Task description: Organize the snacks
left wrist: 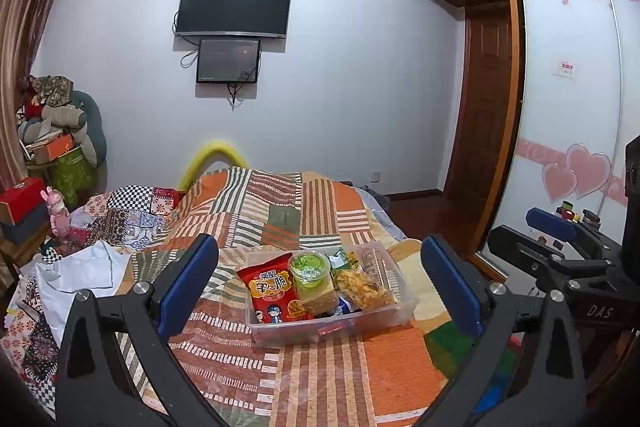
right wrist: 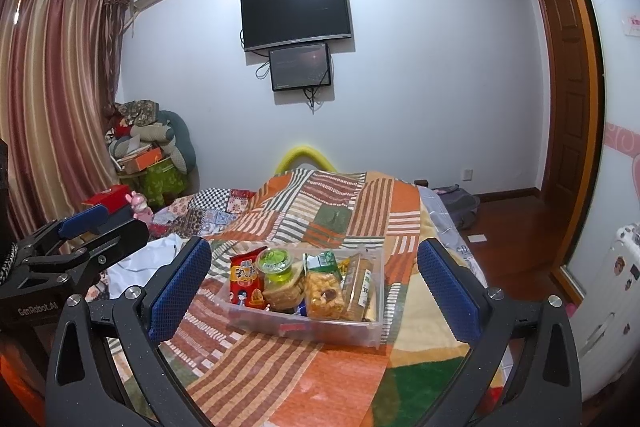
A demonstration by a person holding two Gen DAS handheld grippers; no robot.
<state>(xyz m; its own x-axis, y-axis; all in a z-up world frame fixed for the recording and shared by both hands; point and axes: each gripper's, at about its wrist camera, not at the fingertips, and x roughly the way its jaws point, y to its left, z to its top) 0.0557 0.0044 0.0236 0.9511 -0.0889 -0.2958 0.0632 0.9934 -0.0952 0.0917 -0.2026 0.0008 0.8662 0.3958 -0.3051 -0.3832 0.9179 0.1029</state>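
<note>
- Only the left wrist view shows the heart-decorated wardrobe door (left wrist: 568, 107); only the right view shows the striped curtains (right wrist: 56, 99).
- A clear plastic bin (left wrist: 332, 327) on the bed (left wrist: 320, 379) holds a red snack bag (left wrist: 272, 291), green-lidded cup (left wrist: 310, 267) and other wrapped snacks.
- Left tongs (left wrist: 320, 291) and right tongs (right wrist: 316, 287) gape wide, empty.
- "DAS" and "GenRobot.AI" are readable on the tools.

The clear plastic bin (left wrist: 328, 325) sits on the orange striped patchwork blanket (left wrist: 320, 379) at lower centre of the left wrist view. Inside it, the red snack packet (left wrist: 272, 293) lies at left, the green-lidded cup (left wrist: 310, 267) beside it, and the clear-wrapped yellow snack bar (left wrist: 360, 289) to the right. The black wall-mounted television (left wrist: 234, 7) hangs behind, at upper centre.
</note>
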